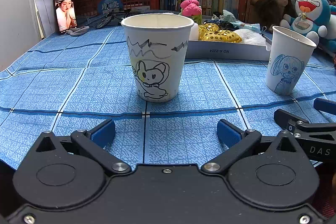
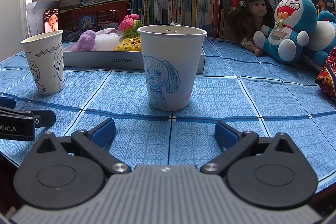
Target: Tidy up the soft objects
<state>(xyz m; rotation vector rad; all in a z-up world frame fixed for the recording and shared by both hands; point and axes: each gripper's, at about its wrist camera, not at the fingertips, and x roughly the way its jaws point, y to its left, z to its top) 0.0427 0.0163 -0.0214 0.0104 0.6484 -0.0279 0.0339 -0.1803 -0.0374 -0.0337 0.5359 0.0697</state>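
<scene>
The left gripper (image 1: 166,131) hovers low over the blue checked tabletop (image 1: 63,85) with its jaws wide and nothing between them; straight ahead stands a paper cup with a black-ink drawing (image 1: 157,56), upright and apart from the blue pads; the right gripper (image 2: 165,131) is likewise spread wide and empty, facing a paper cup with a blue-pen drawing (image 2: 171,66).

The soft objects lie in a shallow white tray (image 2: 100,60) behind both cups; only the right wrist view shows the purple plush piece (image 2: 85,40) and the white foam block (image 2: 106,41) at the tray's left end, while the left wrist view shows a white fluffy item (image 1: 251,37) that the blue-pen cup hides in the other; the gold sequin piece (image 1: 218,33) and pink-and-green scrunchie (image 1: 191,8) appear in both.

Only the left view shows the whole phone (image 1: 65,11), propped by the wall; the Doraemon plush (image 2: 292,28) and doll (image 2: 255,14) sit at the right, partly cut off in the left view; what either cup contains cannot be made out.
</scene>
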